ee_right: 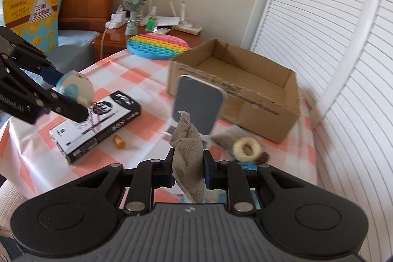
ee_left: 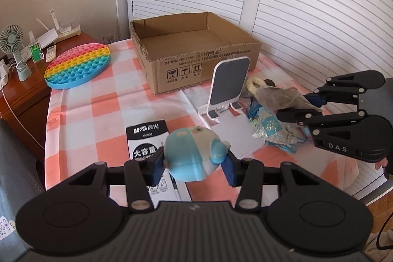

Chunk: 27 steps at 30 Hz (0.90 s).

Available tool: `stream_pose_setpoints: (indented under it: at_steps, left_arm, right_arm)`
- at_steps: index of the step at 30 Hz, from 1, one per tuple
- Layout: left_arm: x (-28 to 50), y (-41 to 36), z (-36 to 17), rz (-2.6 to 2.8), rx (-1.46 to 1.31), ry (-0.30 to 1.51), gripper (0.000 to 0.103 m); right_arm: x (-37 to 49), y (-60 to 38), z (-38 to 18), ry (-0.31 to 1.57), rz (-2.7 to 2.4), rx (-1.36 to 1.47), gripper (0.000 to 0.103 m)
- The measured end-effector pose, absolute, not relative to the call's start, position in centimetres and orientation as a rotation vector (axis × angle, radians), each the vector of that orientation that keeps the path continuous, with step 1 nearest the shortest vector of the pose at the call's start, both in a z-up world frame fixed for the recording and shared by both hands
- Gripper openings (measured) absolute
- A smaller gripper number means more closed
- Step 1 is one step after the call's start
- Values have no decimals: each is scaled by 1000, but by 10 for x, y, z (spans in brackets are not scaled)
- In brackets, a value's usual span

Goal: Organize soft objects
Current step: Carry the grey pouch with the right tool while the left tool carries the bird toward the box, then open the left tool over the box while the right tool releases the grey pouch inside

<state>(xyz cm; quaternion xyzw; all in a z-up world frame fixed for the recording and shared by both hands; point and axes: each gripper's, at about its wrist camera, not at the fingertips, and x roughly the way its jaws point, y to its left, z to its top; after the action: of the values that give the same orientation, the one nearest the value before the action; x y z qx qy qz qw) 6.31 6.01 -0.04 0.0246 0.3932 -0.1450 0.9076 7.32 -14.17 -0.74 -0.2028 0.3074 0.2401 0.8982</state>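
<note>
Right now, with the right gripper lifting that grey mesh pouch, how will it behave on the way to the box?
The grey mesh pouch probably stays floppy: it sags and creases between the right gripper pads. It looks light, since a narrow pinch carries it. Its loose top corner may swing or snag on the phone stand.

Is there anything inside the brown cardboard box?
No, the brown cardboard box shows only its bare bottom in the right wrist view.

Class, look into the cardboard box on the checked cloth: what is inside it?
The cardboard box shows only its bare brown floor and inner walls; no object is visible inside. Its near wall hides the strip of floor just behind it in both views.
</note>
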Motion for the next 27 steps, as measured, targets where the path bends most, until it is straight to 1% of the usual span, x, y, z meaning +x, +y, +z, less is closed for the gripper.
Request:
stream_pose_setpoints:
  at_steps: [6,10,17,24,26,27]
  left_arm:
    - [88,58,12,-296,90,796,47]
    - [122,57,21,-287,115,783,47]
    - [207,48,34,-277,145,761,47]
    - [308,26,28,-260,160,764,48]
    - [333,23,24,-242,130,753,50]
    - [343,22,22,-238,121,749,62]
  right_arm:
    - [89,-168,4,627,449,-395,25]
    - [117,-179,10,627,414,-380,25]
    - [183,-181,24,618,390,-343,25]
    - [247,-168,31,627,385,-359,25]
    - [262,-166,31,635,383,-359,25]
    - [269,-165,31,641,384,-358,25]
